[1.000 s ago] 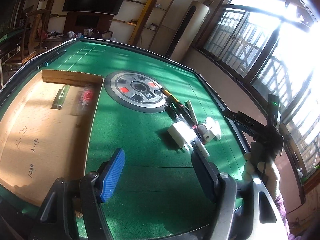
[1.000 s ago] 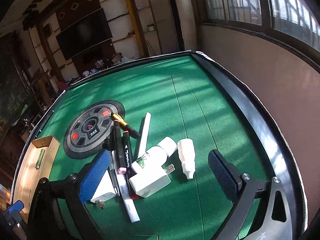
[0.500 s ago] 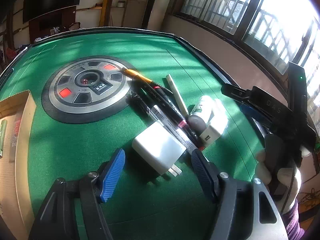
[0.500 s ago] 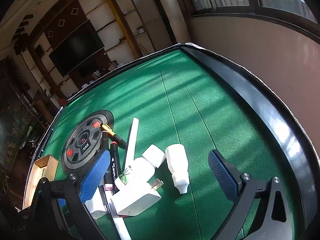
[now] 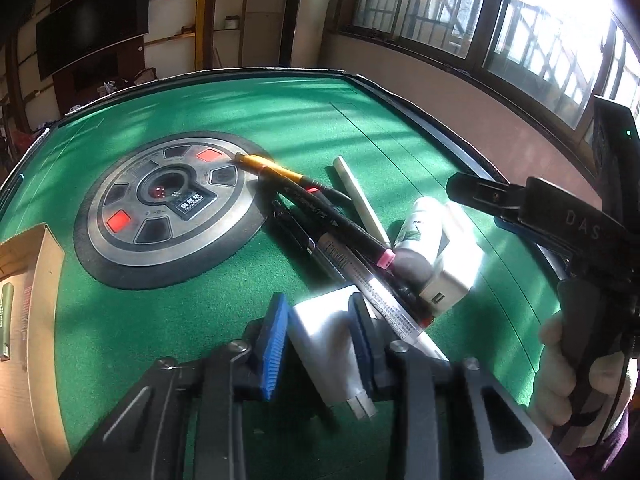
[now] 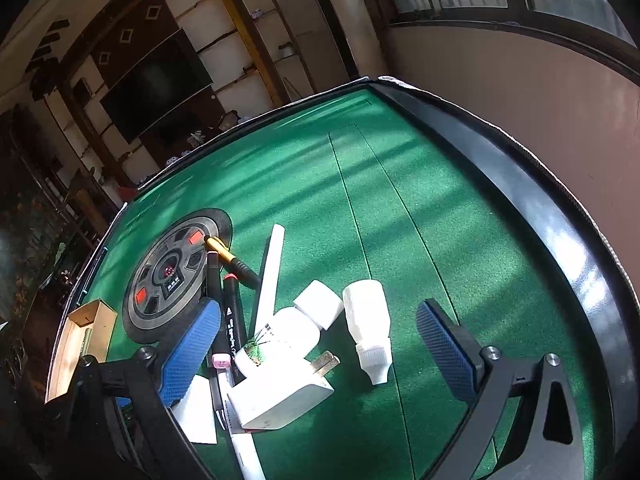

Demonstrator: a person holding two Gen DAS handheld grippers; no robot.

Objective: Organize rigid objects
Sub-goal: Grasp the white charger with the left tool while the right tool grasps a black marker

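Observation:
My left gripper (image 5: 318,340) is shut on a white plug adapter (image 5: 326,344) on the green table; the adapter also shows in the right wrist view (image 6: 198,412). Beside it lies a pile: black markers (image 5: 340,224), a white pen (image 5: 396,312), a gold-tipped pen (image 5: 272,168), a white stick (image 5: 360,200), a white bottle with a green label (image 5: 420,228) and a second white charger (image 5: 456,276). My right gripper (image 6: 320,352) is open above that charger (image 6: 280,400), the bottle (image 6: 284,336) and a small dropper bottle (image 6: 370,332).
A cardboard box (image 5: 36,320) at the left holds a green tube (image 5: 6,320). A round grey control disc (image 5: 168,208) is set in the table's middle. The table has a raised black rim (image 6: 540,216). A window wall runs along the right.
My left gripper has moved forward to the pile and closed on the white plug adapter. My right gripper has stayed open and drifted slightly closer over the pile.

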